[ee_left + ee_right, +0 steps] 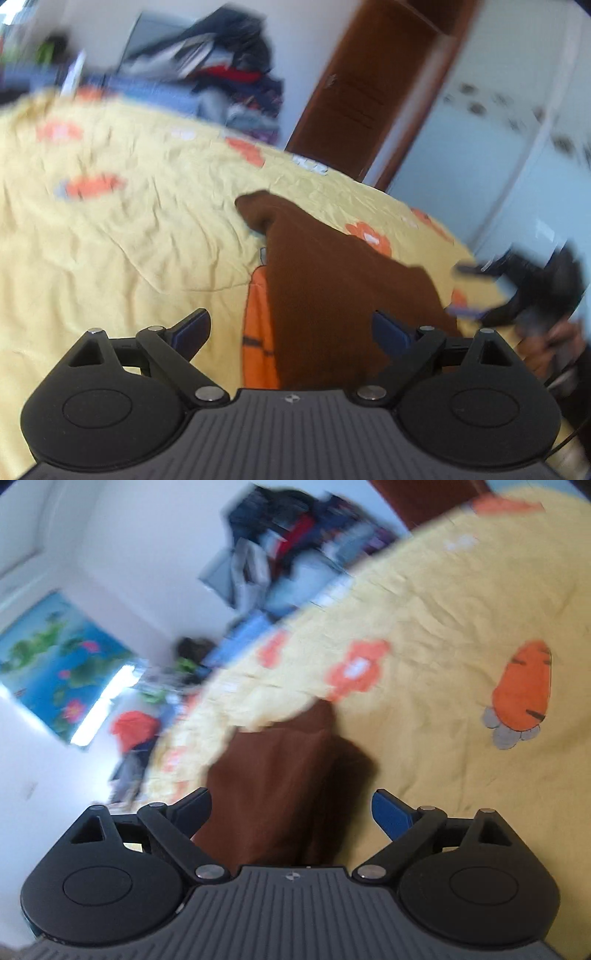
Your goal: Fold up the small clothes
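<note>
Both tongs, left (291, 328) and right (291, 808), gape wide, empty. Best pinch the brown cloth (332, 295) at its corners, keeping it flat on the bed (110, 240).

We see a yellow bedsheet (122, 229) spread wide and creased, printed with orange flowers (356, 670) and a large orange carrot (522, 692) with grey leaves at its end. Beyond the far edge of the sheet a heap of dark, red and grey clothes (229, 66) is piled against a white wall (147, 535). To the right of the heap stands a brown wooden door (373, 81), and beside that a pale cupboard front (491, 122) with small dark marks. In the right wrist view a blue picture of flowers and leaves (59, 661) hangs on the wall, blurred.
</note>
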Available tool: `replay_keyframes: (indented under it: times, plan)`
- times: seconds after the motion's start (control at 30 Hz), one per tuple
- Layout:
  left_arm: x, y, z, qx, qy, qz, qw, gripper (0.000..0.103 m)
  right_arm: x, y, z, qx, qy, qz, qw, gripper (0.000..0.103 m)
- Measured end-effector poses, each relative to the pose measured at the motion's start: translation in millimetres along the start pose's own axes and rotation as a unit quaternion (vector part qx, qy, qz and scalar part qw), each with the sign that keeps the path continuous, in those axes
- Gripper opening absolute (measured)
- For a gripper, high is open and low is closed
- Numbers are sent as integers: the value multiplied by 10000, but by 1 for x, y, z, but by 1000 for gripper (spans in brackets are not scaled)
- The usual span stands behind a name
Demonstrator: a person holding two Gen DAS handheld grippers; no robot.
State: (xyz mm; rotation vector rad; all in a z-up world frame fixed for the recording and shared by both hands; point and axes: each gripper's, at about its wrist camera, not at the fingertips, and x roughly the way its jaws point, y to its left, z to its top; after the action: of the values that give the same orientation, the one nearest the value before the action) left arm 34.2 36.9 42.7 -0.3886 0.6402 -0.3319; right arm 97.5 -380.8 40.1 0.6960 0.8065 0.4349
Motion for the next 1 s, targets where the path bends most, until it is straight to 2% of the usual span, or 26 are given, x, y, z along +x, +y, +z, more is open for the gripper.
replay_keyframes:
  times: [0.07,0.1,0.13,0.17,0.2,0.23,0.27,0.3,0.37,0.43,0.47,0.5,0.57,0.63,0.67,0.73,0.77,0.8,0.83,0.97,1.0]
  plan:
    - [24,0,4,-150,189,63,9997,95,32,-10,8,279,247,-109,9992,88]
    - [35,-3,4,-137,350,182,9991,94,48,-12,10,344,347,-187,9986,75]
    - [44,-7,3,-66,524,272,9982,94,58,-11,9,303,245,-163,9991,58]
    - [50,-10,0,25,657,379,9971,94,67,-8,6,256,339,-194,9989,28]
    - [52,-12,-4,106,669,456,9967,94,72,-5,2,158,434,-313,9984,26]
    - [49,-13,-9,177,621,434,9970,94,70,-3,-3,-92,332,-303,9989,25]
    - [47,-12,-11,174,626,375,9972,94,67,-12,-7,-73,289,-278,9992,22]
    - [45,-11,-12,152,606,343,9975,94,61,-29,-9,248,194,-65,9995,19]
    - [44,-6,-11,24,622,261,9977,94,53,-47,-11,661,49,197,9976,24]
    - [49,-2,-4,-248,719,79,9971,94,48,-40,-16,558,-54,165,9983,41]
    - [49,2,-2,-463,796,-96,9957,94,44,-34,-17,573,-23,134,9983,61]
    - [49,5,-1,-679,857,-251,9937,94,39,-28,-19,596,45,195,9980,86]
    - [49,9,-1,-964,975,-514,9892,93,27,-16,-24,542,108,316,9980,102]
    - [53,10,-3,-1117,1106,-718,9850,81,19,-7,-33,484,333,453,9972,100]
    - [55,9,-3,-1149,1116,-707,9846,74,18,-6,-39,512,481,507,9962,96]
    - [59,5,-2,-1068,1237,-601,9847,51,20,-2,-52,415,846,469,9945,88]
    - [62,5,-2,-1078,1364,-576,9831,31,22,2,-59,241,871,449,9949,74]
    - [63,6,-3,-1161,1451,-569,9809,30,23,5,-63,108,902,381,9951,39]
    - [58,6,-2,-1173,1465,-533,9808,27,26,6,-67,99,1068,281,9938,33]
    - [33,-5,-8,-717,1597,-439,9836,26,7,18,-74,-226,1123,325,9929,29]
    - [33,-5,-15,-574,1656,-299,9841,27,1,17,-76,-225,1135,335,9927,29]
